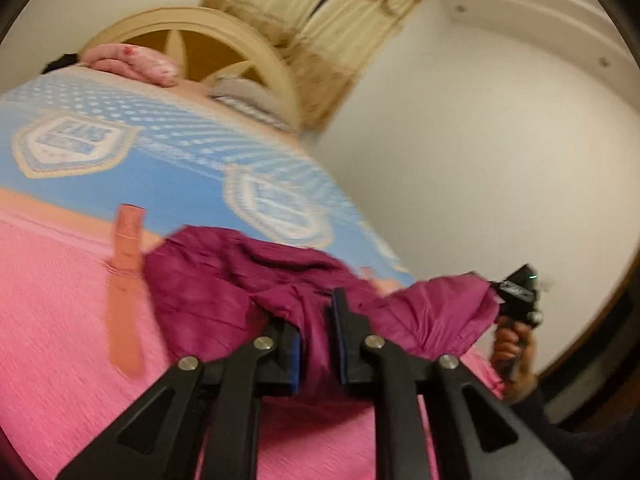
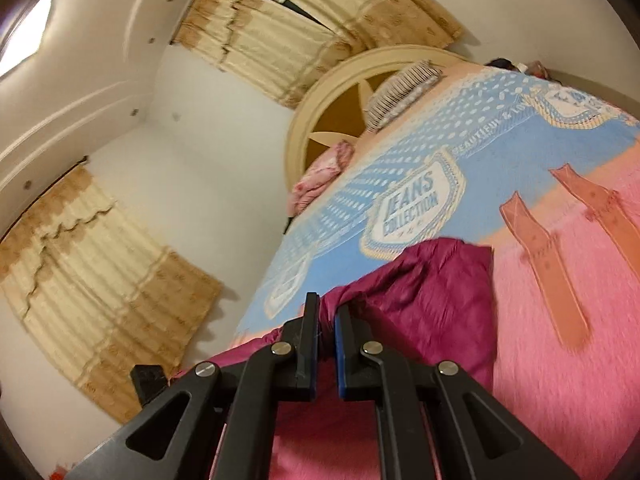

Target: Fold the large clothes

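Magenta garment (image 1: 256, 280) low centre in the left wrist view, bunched and crinkled, partly lifted off the pink-and-blue blanket (image 1: 68, 320) covering the bed. Left gripper (image 1: 316, 340) at bottom centre, jaws narrowly parted with a thick fold of the magenta cloth packed between them; pads appear to bear on it, so grasping, though only loosely. Right gripper (image 1: 496, 292) at the right edge of that view, clamped on a far corner of the same garment, a hand (image 1: 514, 352) wrapped round its handle. In the right wrist view, right gripper (image 2: 326, 320) at bottom centre, jaws near closed on a thin pinch of the garment (image 2: 432, 300), cloth trailing off to the right and down. Orange belt-like patterns (image 2: 540, 264) printed on the blanket, right of frame, not loose items. Headboard (image 2: 320, 120), pillow (image 2: 400, 88) and curtains (image 2: 280, 40) toward the top, well apart from the work. Judgement: garment stretched between two holds, mid-lift. Risks: left hold slipping, given the bulky wad and slack jaws, dropping that side and collapsing the spread; slick crinkled fabric sliding out of the thin right pinch under tension; uneven pull skewing the fold line; unseen lower layers dragging on the blanket and bunching.
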The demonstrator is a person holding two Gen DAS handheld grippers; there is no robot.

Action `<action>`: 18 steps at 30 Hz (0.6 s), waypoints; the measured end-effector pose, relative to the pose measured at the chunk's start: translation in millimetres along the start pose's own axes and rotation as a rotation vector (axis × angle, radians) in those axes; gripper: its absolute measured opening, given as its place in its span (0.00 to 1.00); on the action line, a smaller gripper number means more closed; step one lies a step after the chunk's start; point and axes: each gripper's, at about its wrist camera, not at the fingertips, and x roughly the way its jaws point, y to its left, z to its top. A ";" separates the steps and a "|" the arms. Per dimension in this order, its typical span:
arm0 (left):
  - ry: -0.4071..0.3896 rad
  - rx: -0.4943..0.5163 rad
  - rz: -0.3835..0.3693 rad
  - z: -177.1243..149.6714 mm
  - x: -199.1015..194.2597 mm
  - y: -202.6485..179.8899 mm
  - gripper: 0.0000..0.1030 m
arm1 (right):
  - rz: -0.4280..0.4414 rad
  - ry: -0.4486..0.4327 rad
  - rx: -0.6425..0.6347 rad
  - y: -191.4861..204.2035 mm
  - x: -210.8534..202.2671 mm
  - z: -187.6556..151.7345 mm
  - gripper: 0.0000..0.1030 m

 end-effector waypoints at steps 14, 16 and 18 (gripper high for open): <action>-0.127 0.202 0.349 3.3 39.5 -27.0 1.00 | -0.210 0.077 0.035 -76.6 152.5 39.5 0.05; -0.071 0.256 0.359 -6.2 70.9 -40.9 1.00 | -0.242 0.079 0.040 -86.0 166.9 38.9 0.05; -0.015 0.297 0.358 -15.2 97.8 -51.3 1.00 | -0.254 0.087 0.058 -97.4 180.3 38.3 0.05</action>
